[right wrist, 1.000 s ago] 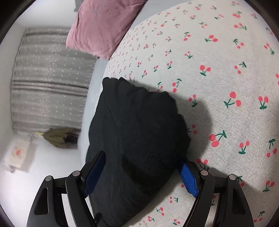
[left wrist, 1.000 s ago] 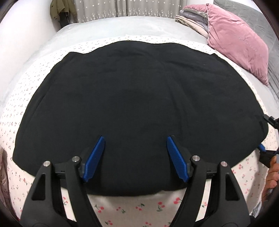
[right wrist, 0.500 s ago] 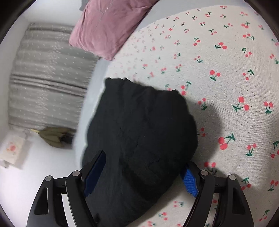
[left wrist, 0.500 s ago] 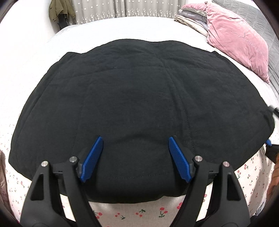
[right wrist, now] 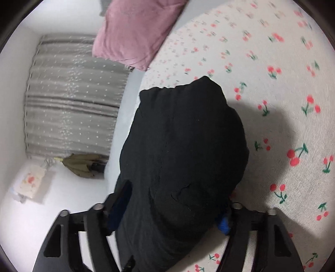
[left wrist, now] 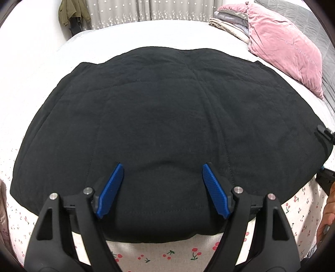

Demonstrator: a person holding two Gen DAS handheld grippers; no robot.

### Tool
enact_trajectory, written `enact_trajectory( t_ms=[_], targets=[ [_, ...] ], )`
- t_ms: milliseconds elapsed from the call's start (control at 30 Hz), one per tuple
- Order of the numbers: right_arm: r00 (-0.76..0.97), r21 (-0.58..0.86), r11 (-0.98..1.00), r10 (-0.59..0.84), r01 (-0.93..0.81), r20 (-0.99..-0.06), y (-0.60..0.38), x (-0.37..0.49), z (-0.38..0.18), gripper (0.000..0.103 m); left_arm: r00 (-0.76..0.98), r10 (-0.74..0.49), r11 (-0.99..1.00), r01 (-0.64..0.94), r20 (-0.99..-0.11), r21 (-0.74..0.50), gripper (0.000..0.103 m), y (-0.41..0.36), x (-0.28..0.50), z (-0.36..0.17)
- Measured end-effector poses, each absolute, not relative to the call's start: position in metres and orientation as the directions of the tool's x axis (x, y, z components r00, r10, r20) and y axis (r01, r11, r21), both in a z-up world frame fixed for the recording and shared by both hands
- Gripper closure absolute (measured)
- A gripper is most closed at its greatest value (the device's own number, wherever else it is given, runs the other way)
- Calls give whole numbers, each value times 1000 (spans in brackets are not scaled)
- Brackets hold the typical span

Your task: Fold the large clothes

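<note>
A large black quilted garment (left wrist: pixel 167 104) lies spread flat on the cherry-print bed sheet (left wrist: pixel 188 255). My left gripper (left wrist: pixel 162 167) is open, pointing down over the near hem, and the hem bulges up between its blue pads (left wrist: pixel 111 188). In the right wrist view a bunched corner of the garment (right wrist: pixel 184 136) fills my right gripper (right wrist: pixel 178 194). Its jaws are closing, and the cloth presses on the left pad and hides most of the right one. That corner stands raised and casts a shadow on the sheet (right wrist: pixel 282 104). In the left wrist view the right gripper (left wrist: pixel 325 136) shows at the garment's right corner.
A pink pillow (left wrist: pixel 282 46) and a stack of folded bedding (left wrist: pixel 228 23) lie at the head of the bed, far right. Grey curtains (left wrist: pixel 167 8) and a hanging olive jacket (left wrist: pixel 71 14) stand beyond the bed. A person's hand (left wrist: pixel 328 209) shows at the right edge.
The right jaws have narrowed onto the bunched corner. In the left wrist view the garment spreads wider and covers more of the sheet. The left jaws stay wide.
</note>
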State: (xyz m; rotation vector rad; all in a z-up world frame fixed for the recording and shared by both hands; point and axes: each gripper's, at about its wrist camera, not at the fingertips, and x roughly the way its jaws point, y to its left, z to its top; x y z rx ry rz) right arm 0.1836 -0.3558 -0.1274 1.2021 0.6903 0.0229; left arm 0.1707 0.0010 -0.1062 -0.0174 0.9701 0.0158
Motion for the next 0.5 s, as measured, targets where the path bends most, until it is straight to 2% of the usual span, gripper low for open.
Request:
enact_trajectory(
  t_ms=[33,67,100,200,333,500],
  targets=[
    [795,846,412,356,338,-491,-354,184,-125,53,565,7,1000,-22,-825,-7,24,1,171,-106],
    [793,835,430,344,343,-503,-353,185,-122,66,565,9,1000,-22,-825,-5,24,1,171,-106],
    [795,831,438,337,343,-505,-352,187,-121,73,565,11,1000,-22,-825,-2,24,0,171,-106],
    [823,823,500,323,270,-467,-345,185,-103,77,566,22,1000,-22,-824,12,24,-2,171,-108],
    [865,734,664,278,142,-418,-320,185,-64,78,565,25,1000,-18,-825,18,24,-2,172,-110],
    [844,749,634,283,191,-455,-329,195,-76,78,566,16,1000,-18,-824,8,24,0,172,-109]
  ],
)
